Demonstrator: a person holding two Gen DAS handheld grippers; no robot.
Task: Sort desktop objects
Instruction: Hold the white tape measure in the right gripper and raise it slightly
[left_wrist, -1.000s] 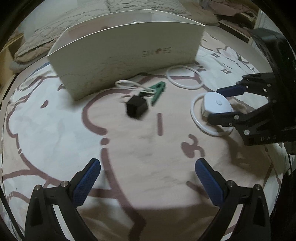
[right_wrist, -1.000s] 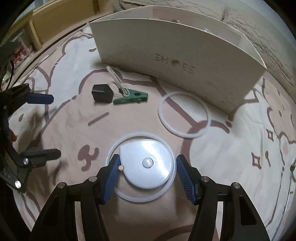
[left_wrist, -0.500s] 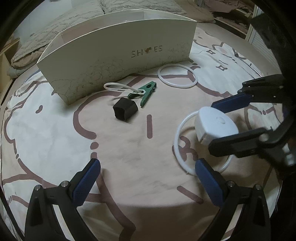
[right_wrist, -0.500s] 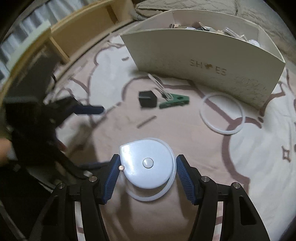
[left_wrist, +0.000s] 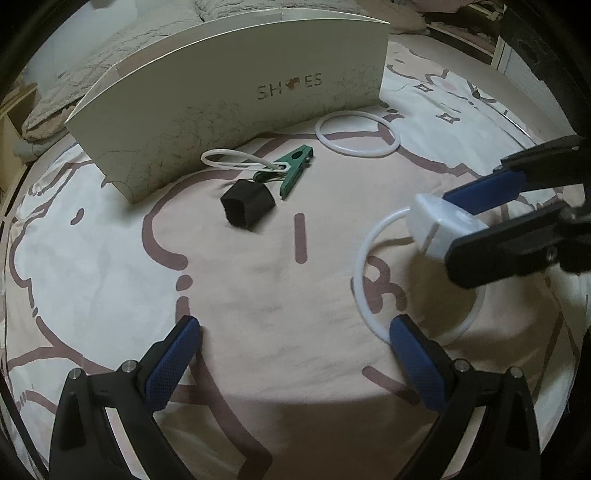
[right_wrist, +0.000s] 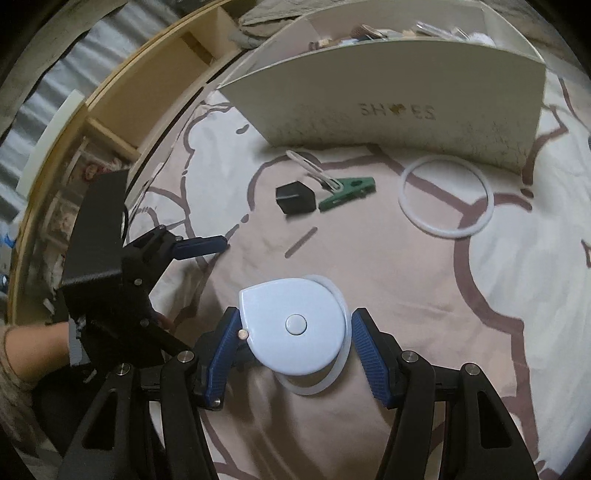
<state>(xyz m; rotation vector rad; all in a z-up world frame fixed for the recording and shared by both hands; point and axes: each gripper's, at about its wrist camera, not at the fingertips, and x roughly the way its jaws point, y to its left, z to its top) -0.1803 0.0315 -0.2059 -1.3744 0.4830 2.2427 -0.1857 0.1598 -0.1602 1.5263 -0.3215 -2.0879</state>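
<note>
The right gripper (right_wrist: 293, 349) has lifted the round white plastic tape measure (right_wrist: 293, 325) off the bedspread (left_wrist: 258, 295), jaws clamped on it; a second ago it lay inside the near white ring (left_wrist: 364, 266) (now tilted). The left gripper (left_wrist: 295, 360) hovers with its jaws apart.

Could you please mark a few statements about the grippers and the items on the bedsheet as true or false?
1. The right gripper holds a white tape measure. True.
2. The left gripper is closed on the black cube. False: its jaws stand open with nothing between them, and the black cube lies on the sheet.
3. A green clothes peg lies next to the black cube. True.
4. The box marked SHOES lies flat on its side, empty. False: it stands upright, and the right wrist view shows items inside.
5. Only one white ring is in view. False: one white ring lies near the box, another white ring sits under the tape measure.
</note>
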